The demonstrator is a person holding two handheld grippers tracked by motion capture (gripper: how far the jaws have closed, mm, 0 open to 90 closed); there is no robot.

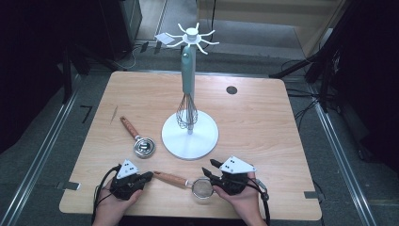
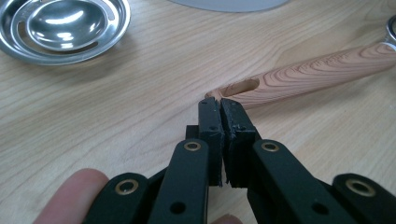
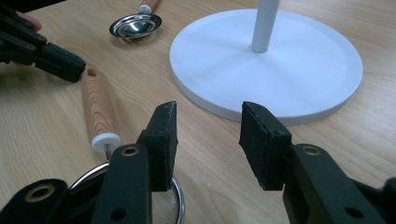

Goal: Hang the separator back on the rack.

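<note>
Left tongs [image 2: 219, 109]: jaws together, nothing between them, tips at the holed end of the strainer's wooden handle [image 2: 308, 74]; whether they touch it cannot be told. In the high view these tongs [image 1: 147, 176] lie low at the near left of the table [image 1: 263, 113], pointing right.

Right tongs [image 3: 208, 135]: jaws apart, nothing clamped. The strainer's mesh bowl [image 3: 163, 205] lies under the left jaw; contact not discernible. In the high view the right tongs [image 1: 209, 170] hover at the bowl end of the strainer [image 1: 202, 187].

Item in hand: small strainer, wooden handle, white collar, metal mesh bowl. Lies flat on the table near the front edge, between the two tongs, handle to the left, bowl to the right.

Adjacent items: white hanging stand [image 1: 190, 136] with round base and hooked top, centre of table; teal-handled whisk [image 1: 187, 110] already hung from it. Metal measuring cup [image 1: 143, 147] with wooden handle lies flat, left of the stand's base.

Progress, as judged: one utensil hung, two on the table. The strainer is being approached from both ends but not gripped or lifted. Left to do: grasp, raise, hook the handle hole on a free hook; then the measuring cup.
</note>
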